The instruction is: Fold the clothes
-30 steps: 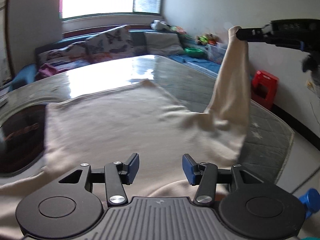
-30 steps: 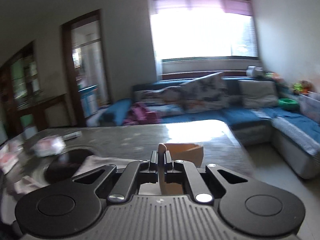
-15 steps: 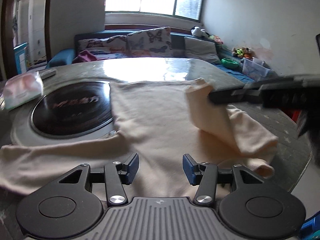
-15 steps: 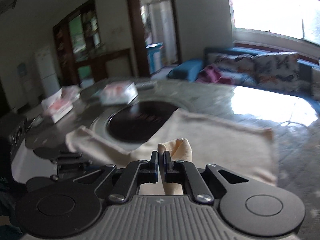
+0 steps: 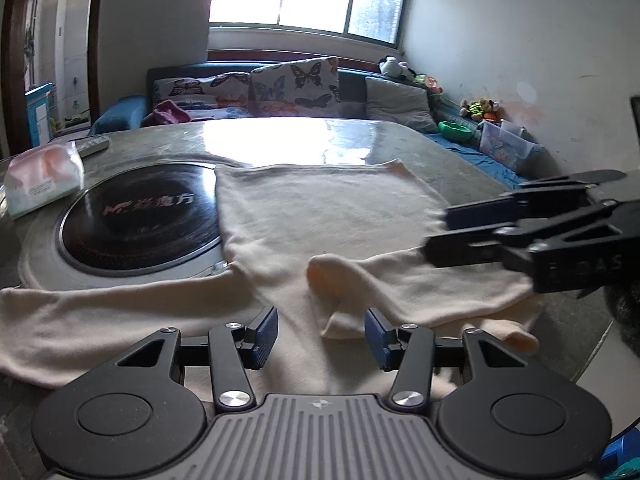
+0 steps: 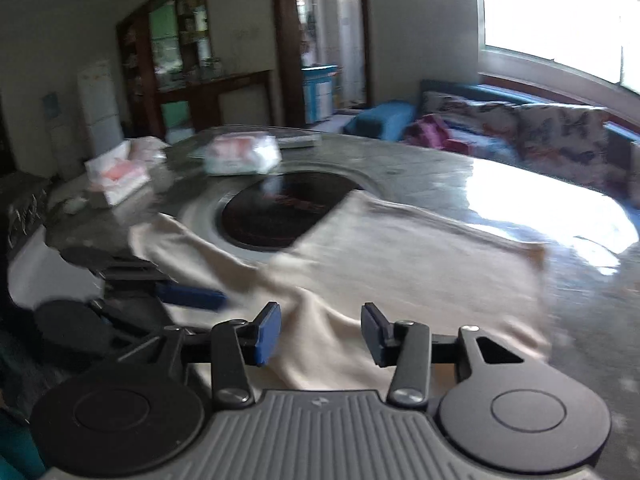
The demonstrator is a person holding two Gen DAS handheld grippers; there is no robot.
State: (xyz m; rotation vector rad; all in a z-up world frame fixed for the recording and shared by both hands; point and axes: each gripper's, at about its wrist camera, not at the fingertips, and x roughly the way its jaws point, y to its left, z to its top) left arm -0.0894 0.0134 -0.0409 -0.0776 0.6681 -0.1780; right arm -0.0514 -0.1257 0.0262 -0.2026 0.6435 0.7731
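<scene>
Two sets of tongs are in front of me, both parted and neither holding anything. My left tongs [image 5: 320, 334] hover just above the near edge of the cream garment [image 5: 320, 216], blue pads standing apart with only cloth showing below the gap. My right tongs [image 6: 320, 334] have just been opening; the folded sleeve [image 5: 384, 284] lies loose beneath them, and nothing is pinched between the pads.

I take the black induction plate [image 5: 136, 224] sunk in the desk [image 5: 304, 136] as my landmark. The garment lies flat on the desk, its body just right of the plate, with one edge overlapping the plate's rim. One sleeve [image 5: 112, 312] stretches out on the near side of the plate, running left along the desk edge. The other sleeve is doubled back over the body, well to the right of the plate, its cuff end pointing toward the plate. Seen from the left wrist camera, my right tongs reach in from the far right, above that folded sleeve and clear of it.

Left of the plate sits a soft pack of tissues [image 5: 42, 176], close to its rim. Beyond the plate, past the far side of the desk, stands a blue sofa [image 5: 256, 88] with butterfly cushions. The right wrist view is blurred.
</scene>
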